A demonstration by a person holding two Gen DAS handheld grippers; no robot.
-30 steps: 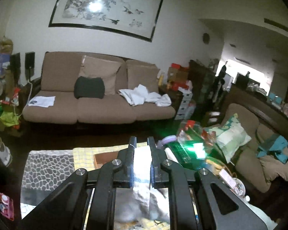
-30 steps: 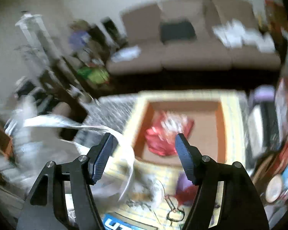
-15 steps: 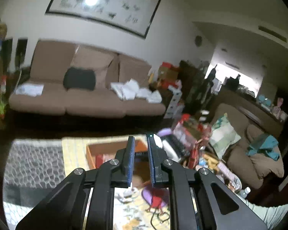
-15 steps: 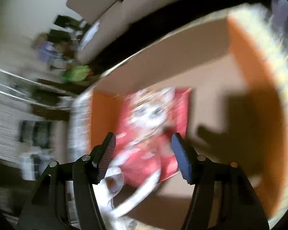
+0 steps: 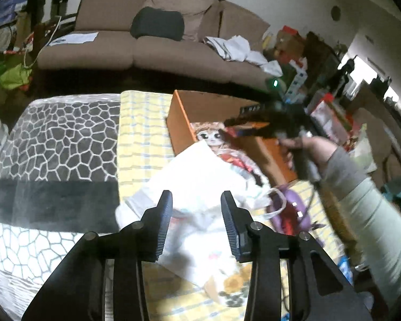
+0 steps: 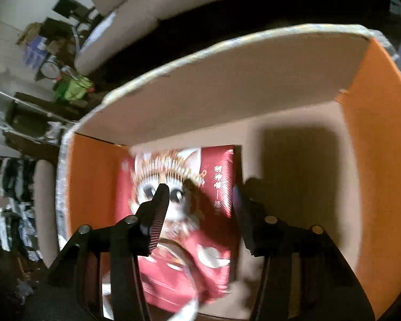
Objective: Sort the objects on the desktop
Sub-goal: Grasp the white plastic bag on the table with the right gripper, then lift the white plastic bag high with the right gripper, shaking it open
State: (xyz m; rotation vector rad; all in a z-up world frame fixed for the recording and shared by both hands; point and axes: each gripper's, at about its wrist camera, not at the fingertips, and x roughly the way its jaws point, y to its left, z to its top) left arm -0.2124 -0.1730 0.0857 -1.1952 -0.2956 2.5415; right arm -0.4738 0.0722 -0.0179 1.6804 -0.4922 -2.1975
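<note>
An orange cardboard box (image 5: 179,115) stands on the yellow checked cloth. In it lies a red packet (image 6: 208,171) with a cartoon face. A white bag (image 5: 200,176) lies on the cloth, its far edge over the box's near corner. My left gripper (image 5: 196,196) hovers just above the bag. Its jaws are opening and the pads are clear of the bag. My right gripper (image 6: 199,188) points down into the box (image 6: 374,133) over the packet. Its jaws are closing, with the packet below them and no pad pressing on it. A white strap shows blurred under the right gripper.
A hand in a grey sleeve (image 5: 374,214) holds the right gripper (image 5: 250,123) over the box. A purple object (image 5: 286,208) lies right of the bag. A grey stone-pattern cloth (image 5: 53,139) covers the table's left. A brown sofa (image 5: 152,45) stands behind, and clutter fills the right side.
The left gripper came down from holding the white bag aloft, opened, and the bag now lies on the table. The right gripper dropped into the box over the red packet and narrowed.
</note>
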